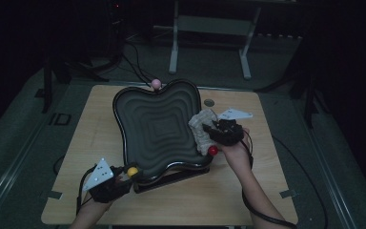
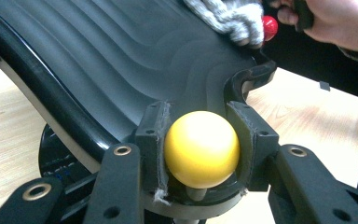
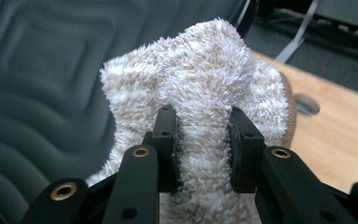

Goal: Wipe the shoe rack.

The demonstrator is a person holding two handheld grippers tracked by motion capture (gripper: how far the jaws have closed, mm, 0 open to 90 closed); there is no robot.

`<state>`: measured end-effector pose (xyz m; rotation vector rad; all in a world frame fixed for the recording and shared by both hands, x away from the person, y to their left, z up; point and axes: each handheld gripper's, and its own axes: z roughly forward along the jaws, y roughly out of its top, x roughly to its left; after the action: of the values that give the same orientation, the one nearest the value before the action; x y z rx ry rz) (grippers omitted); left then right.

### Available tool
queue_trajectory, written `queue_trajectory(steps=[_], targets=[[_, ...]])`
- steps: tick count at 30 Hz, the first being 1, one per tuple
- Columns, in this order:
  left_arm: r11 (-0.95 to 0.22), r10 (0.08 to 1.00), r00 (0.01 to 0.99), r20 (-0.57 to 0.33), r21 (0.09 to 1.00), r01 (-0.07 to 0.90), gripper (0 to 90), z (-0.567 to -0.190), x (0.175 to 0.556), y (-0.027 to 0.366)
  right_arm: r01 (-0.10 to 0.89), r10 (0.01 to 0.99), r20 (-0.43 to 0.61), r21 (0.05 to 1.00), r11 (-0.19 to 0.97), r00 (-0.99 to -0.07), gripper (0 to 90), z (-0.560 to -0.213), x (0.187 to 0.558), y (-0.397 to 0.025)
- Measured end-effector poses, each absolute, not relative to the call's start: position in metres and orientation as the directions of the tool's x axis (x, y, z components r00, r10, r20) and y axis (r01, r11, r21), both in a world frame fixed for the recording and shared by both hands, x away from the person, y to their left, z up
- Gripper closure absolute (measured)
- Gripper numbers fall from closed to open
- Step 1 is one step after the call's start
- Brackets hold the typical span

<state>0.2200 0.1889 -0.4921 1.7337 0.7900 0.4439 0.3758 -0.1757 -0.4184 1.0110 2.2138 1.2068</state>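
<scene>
A large black wavy-ridged tray rests tilted on a stand in the middle of the table. Coloured knobs sit at its corners: yellow, red and pink. My left gripper is shut on the yellow knob at the near left corner. A fluffy beige cloth lies against the tray's right edge, pinched by my right gripper.
The wooden table has a round cable hole behind the right gripper. Bare wood lies on the left, front and right of the tray. A metal frame and cables lie on the dark floor beyond.
</scene>
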Motion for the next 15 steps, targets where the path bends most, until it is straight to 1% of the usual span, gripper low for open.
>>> queue_trajectory(steps=[8,11,15], targets=[[-0.156,0.697,0.710,-0.098,0.946,0.283,59.4,-0.492,0.221,0.189,0.351,0.763,-0.022,0.879,0.323,-0.646,69.0,-0.375,0.399,-0.153],[-0.153,0.697,0.710,-0.099,0.947,0.282,59.4,-0.492,0.221,0.189,0.344,0.769,-0.024,0.885,0.314,-0.639,69.0,-0.363,0.410,-0.141],[-0.155,0.695,0.712,-0.097,0.947,0.280,59.5,-0.492,0.221,0.190,0.353,0.780,-0.001,0.891,0.285,-0.626,69.0,-0.349,0.427,-0.125]])
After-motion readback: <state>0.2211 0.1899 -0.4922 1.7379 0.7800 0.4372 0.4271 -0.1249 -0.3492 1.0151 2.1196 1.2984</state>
